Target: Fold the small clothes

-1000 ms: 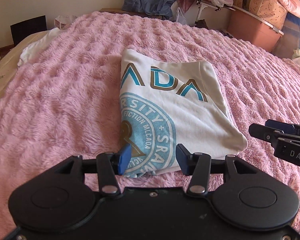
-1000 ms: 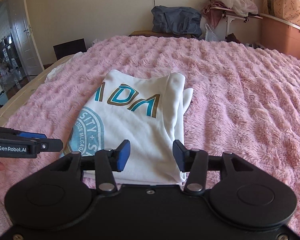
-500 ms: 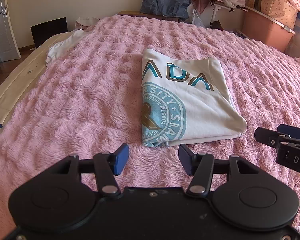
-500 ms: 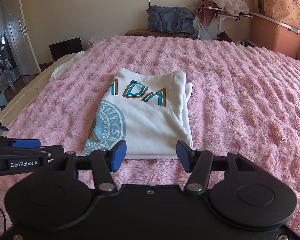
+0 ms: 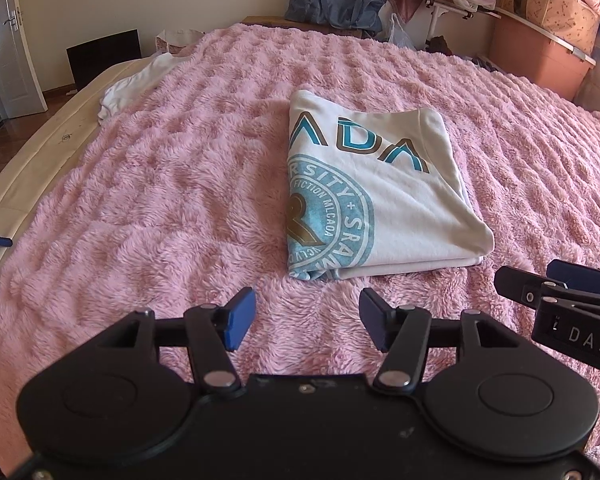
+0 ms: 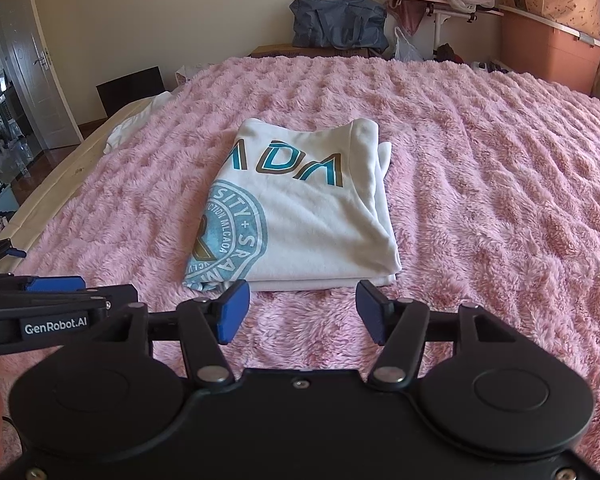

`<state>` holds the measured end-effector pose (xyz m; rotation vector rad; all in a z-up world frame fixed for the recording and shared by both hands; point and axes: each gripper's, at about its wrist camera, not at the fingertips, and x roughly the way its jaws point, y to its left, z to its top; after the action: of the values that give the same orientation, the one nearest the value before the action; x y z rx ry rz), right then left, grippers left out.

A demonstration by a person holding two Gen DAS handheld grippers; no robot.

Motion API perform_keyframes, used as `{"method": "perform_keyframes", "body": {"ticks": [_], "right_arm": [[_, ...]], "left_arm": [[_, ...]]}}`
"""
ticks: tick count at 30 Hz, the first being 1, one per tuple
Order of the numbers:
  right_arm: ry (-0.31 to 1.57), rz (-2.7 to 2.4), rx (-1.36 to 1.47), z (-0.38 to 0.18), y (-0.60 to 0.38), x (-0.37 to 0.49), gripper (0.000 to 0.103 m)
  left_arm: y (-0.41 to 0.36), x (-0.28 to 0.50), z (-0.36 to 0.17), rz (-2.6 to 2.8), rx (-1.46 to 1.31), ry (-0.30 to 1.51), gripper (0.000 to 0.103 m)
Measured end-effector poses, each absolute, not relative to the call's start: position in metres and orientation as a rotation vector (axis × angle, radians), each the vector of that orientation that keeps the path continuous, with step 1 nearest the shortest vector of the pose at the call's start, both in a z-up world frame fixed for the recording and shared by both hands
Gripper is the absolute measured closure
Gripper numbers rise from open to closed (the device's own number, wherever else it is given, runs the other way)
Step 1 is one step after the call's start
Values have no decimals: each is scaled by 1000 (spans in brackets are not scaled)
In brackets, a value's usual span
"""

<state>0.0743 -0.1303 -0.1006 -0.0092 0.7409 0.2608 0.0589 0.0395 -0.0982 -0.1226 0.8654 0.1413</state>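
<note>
A white T-shirt with a teal round print and brown-teal letters lies folded into a flat rectangle on the pink fluffy bedspread; it also shows in the right wrist view. My left gripper is open and empty, hovering short of the shirt's near edge. My right gripper is open and empty, just before the shirt's near edge. The right gripper shows at the right edge of the left wrist view, and the left gripper shows at the left of the right wrist view.
A crumpled white garment lies at the bed's far left edge. A blue bag sits on a low stand beyond the bed. A pink storage box and piled items stand at the far right. A door is at left.
Both grippers have drawn back from the folded shirt toward the near side and risen a little. The shirt stays folded and still. Both stay open.
</note>
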Motion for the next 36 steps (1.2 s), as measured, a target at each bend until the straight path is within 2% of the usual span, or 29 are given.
{"method": "perform_keyframes", "body": {"ticks": [36], "right_arm": [[758,254,8,-109,-133,84,37]], "left_arm": [[36,73,-104,168,-86,889,41]]}}
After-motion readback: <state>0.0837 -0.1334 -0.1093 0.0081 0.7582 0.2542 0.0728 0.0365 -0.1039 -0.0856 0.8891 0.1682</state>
